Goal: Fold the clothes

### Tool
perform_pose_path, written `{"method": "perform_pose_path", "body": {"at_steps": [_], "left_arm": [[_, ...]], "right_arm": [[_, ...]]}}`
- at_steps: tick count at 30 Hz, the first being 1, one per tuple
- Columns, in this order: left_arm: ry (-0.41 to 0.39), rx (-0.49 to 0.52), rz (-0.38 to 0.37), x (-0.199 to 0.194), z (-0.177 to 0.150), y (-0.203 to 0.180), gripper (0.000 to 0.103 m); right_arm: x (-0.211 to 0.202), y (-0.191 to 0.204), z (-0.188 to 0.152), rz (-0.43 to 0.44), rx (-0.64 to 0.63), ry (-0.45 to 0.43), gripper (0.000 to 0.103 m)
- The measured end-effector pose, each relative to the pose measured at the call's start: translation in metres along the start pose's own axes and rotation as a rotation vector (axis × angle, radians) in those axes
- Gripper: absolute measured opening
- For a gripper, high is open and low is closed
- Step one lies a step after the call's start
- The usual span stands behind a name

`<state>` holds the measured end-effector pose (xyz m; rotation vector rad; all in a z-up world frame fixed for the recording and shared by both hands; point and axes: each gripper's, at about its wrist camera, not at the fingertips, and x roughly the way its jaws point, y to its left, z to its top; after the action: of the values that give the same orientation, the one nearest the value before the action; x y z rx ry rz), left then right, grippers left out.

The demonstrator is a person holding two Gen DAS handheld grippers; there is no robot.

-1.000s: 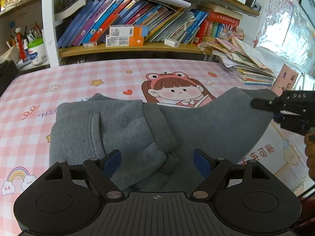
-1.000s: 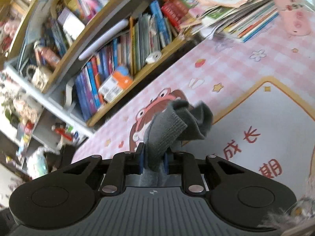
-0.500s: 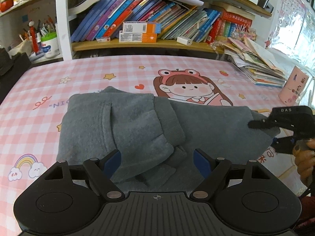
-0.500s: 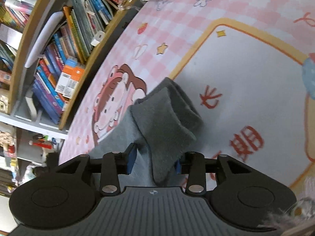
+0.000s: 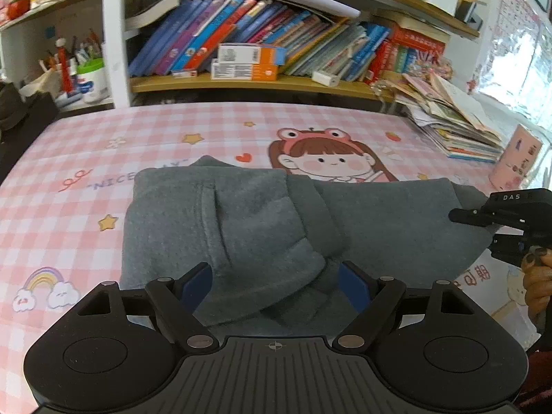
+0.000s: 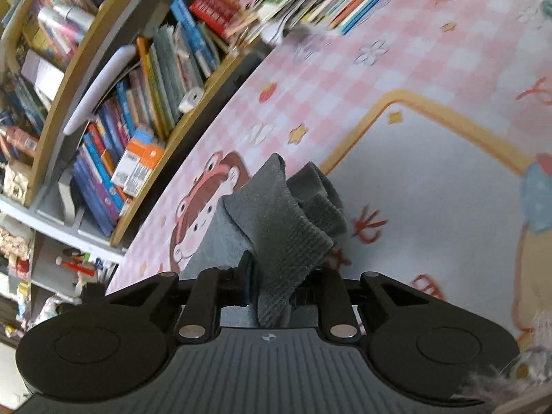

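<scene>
A grey fleece garment (image 5: 262,227) lies partly folded on a pink checked tablecloth (image 5: 69,227) printed with a cartoon girl in a frog headband (image 5: 324,158), who peeks out just beyond the garment's far edge at about 12 o'clock. In the left wrist view, the left gripper (image 5: 276,283) hovers at 6 o'clock over the garment's near edge, its blue-padded fingers (image 5: 195,283) spread wide and holding nothing; a bunched cuff lies between them. At 3 o'clock the right gripper (image 5: 483,215) meets the garment's right end, with the person's hand (image 5: 536,276) behind it. In the right wrist view, the right gripper (image 6: 272,284) is closed tight on a ribbed cuff (image 6: 289,241) of the same garment, which stands up bunched between the fingers, above a white panel of the cloth with red characters. Behind the table, a wooden bookshelf (image 5: 241,82) holds a leaning row of colourful children's books (image 5: 214,41), two stacked orange-and-white boxes (image 5: 246,62) and a small white box (image 5: 324,77). At 10 o'clock a white cup with a green rim (image 5: 89,76) holds pens and brushes. At 2 o'clock a loose stack of magazines and papers (image 5: 455,117) sits on the table, with a pink box (image 5: 517,162) standing just beside it.
</scene>
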<state>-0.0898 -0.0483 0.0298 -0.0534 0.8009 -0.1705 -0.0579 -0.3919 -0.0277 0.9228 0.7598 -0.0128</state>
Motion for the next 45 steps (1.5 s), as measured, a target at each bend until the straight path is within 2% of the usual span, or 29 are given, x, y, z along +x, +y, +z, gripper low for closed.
{"method": "perform_pose_path", "body": {"at_steps": [5,8,11,17,23,28,34,36,38,40,45], "left_arm": [[-0.007,0.029,-0.038,0.004,0.004,-0.005,0.082],[-0.015,0.046,-0.049,0.004,0.004,-0.004,0.083],[-0.042,0.057,-0.041,0.001,0.005,0.004,0.089],[-0.118,0.000,-0.036,-0.011,0.012,0.037,0.092],[-0.171,-0.078,-0.011,-0.025,0.016,0.082,0.092],[-0.201,-0.120,0.010,-0.035,0.016,0.116,0.092],[-0.229,-0.164,0.021,-0.046,0.012,0.148,0.092],[-0.236,-0.174,0.014,-0.048,0.012,0.156,0.092],[-0.243,-0.177,0.002,-0.048,0.013,0.160,0.092],[-0.252,-0.171,-0.012,-0.047,0.014,0.161,0.092],[-0.272,-0.139,-0.057,-0.043,0.020,0.156,0.092]], "right_arm": [[-0.012,-0.011,0.001,-0.030,0.051,-0.018,0.017],[-0.022,0.003,-0.002,0.011,0.017,-0.038,0.017],[-0.034,0.027,-0.008,0.066,-0.052,-0.064,0.017],[-0.051,0.092,-0.030,0.148,-0.243,-0.101,0.017],[-0.052,0.158,-0.066,0.189,-0.455,-0.095,0.017],[-0.036,0.203,-0.102,0.227,-0.615,-0.038,0.017],[0.004,0.239,-0.148,0.195,-0.780,0.121,0.019],[0.020,0.244,-0.161,0.167,-0.815,0.193,0.023],[0.035,0.245,-0.172,0.141,-0.830,0.270,0.037],[0.045,0.244,-0.182,0.130,-0.838,0.332,0.043],[0.033,0.245,-0.185,0.191,-0.845,0.311,0.051]]}}
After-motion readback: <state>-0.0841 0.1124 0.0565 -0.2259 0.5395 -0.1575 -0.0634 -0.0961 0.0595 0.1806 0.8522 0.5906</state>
